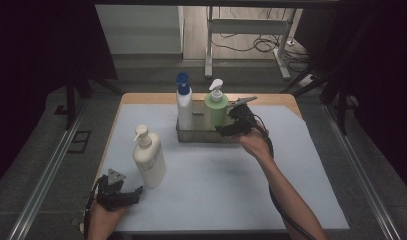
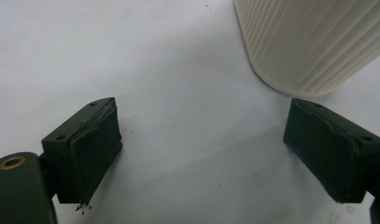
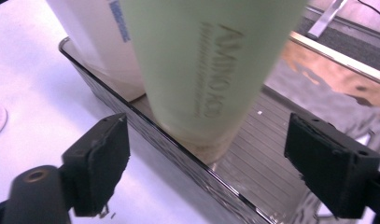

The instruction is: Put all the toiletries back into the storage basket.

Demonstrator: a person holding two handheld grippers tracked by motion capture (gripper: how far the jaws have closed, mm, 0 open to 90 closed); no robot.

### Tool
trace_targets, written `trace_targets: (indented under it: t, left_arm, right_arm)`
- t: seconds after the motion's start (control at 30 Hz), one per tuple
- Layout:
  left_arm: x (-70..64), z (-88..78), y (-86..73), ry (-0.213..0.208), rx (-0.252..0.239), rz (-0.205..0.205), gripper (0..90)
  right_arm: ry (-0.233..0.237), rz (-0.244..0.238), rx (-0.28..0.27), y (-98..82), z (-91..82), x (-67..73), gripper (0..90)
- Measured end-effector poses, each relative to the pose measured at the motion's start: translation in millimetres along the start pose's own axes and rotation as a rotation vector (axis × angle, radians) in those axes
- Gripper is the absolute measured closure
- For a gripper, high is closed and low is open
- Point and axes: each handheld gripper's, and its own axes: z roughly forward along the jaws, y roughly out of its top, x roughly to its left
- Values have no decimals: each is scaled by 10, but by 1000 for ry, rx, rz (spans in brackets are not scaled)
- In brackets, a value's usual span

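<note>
Forearms came in from the near edge of the worktop [image 1: 216, 190], which carried a pale sheet. Nearest, at the left corner, the left gripper [image 1: 122, 196] rested low on the sheet, its jaws spread wide with nothing between them; in the left gripper view only bare sheet lay in the gap. Just beyond it and to its right stood a cream pump bottle [image 1: 149, 159], upright, its ribbed base showing close past the right-hand jaw in that view, apart from it. Farther on, near the middle of the worktop, the right gripper [image 1: 230, 131] was held at the front right of a clear tray [image 1: 183, 136]. Its jaws stood wide, and nothing was gripped; in the right gripper view they flanked the lower body of the green pump bottle [image 3: 211, 70] without touching it, the left-hand jaw outside the tray's front wall. That green bottle stood upright inside the tray, with a white bottle with a blue cap [image 1: 184, 102] just beside it.
</note>
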Motion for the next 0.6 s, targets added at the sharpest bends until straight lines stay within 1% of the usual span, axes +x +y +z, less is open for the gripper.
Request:
trace_targets:
  t: [0.07, 0.13, 0.2, 0.3, 0.33, 0.4, 0.43, 0.5, 0.57, 0.6]
  left_arm:
    - [0, -1, 0, 0, 1, 0, 107]
    - [0, 0, 0, 0, 0, 0, 107]
    - [0, -1, 1, 0, 1, 0, 107]
    - [0, -1, 0, 0, 1, 0, 107]
    - [0, -1, 0, 0, 1, 0, 107]
    - [0, -1, 0, 0, 1, 0, 107]
    - [0, -1, 0, 0, 1, 0, 107]
    - [0, -1, 0, 0, 1, 0, 107]
    - [0, 0, 0, 0, 0, 0, 107]
    - [0, 0, 0, 0, 0, 0, 107]
  right_arm:
    - [-7, 20, 0, -26, -22, -36, 191]
    - [-8, 43, -1, -49, -40, -73, 243]
    - [-12, 56, -2, -68, -50, -104, 294]
    - [-15, 69, -9, -93, -57, -155, 436]
    - [-16, 74, -14, -100, -59, -172, 471]
    - [-16, 92, -23, -114, -50, -209, 565]
    - [-20, 93, -21, -120, -39, -222, 596]
    - [-29, 89, -22, -130, -18, -230, 686]
    - [-52, 78, -7, -137, 22, -235, 745]
    - [-55, 76, -5, -140, 43, -237, 775]
